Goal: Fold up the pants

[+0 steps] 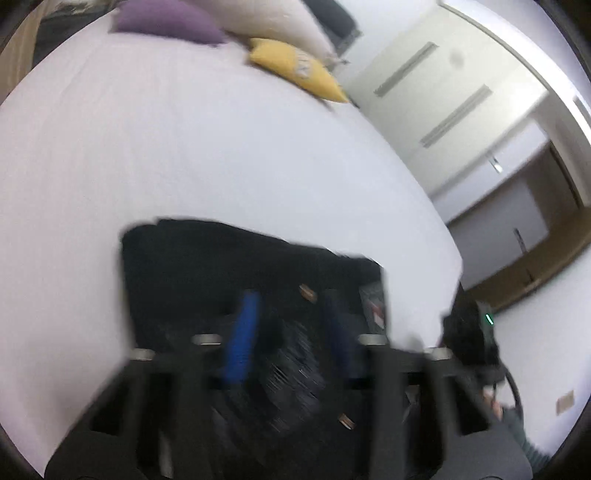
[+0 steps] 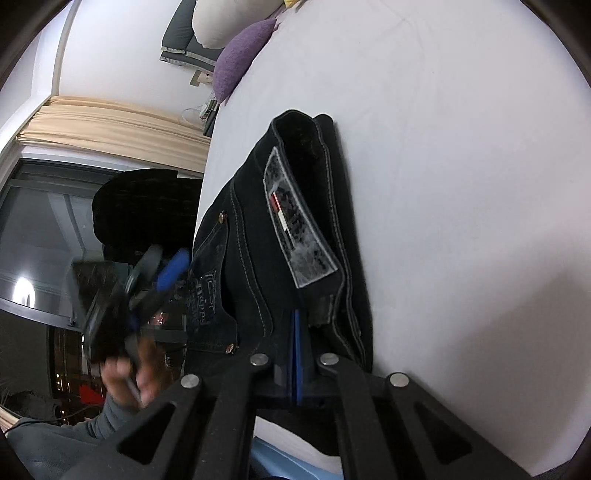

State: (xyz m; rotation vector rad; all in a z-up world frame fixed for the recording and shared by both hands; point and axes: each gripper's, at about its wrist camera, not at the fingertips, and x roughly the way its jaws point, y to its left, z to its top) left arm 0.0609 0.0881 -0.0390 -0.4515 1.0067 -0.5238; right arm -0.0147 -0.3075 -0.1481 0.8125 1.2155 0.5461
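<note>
One pair of black jeans (image 2: 258,236), folded, lies at the edge of the white bed (image 2: 461,166). Right gripper (image 2: 296,354): fingers closed, blue pads together against the denim. Left gripper (image 1: 288,332): fingers narrowly apart over the jeans; grip unclear through blur. Three cushions: purple cushion (image 1: 166,18), yellow cushion (image 1: 295,68), white pillow (image 1: 266,18).

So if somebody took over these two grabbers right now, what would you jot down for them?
Right gripper: shut, blue pads together at the near edge of the black jeans.
Left gripper: blurred, over the jeans; whether it grips them is unclear.
Jeans lie in a folded bundle on the white bed, waist label facing up.
Done: at least one fold.
Left: probably tidy or finish the fold, then let go.
</note>
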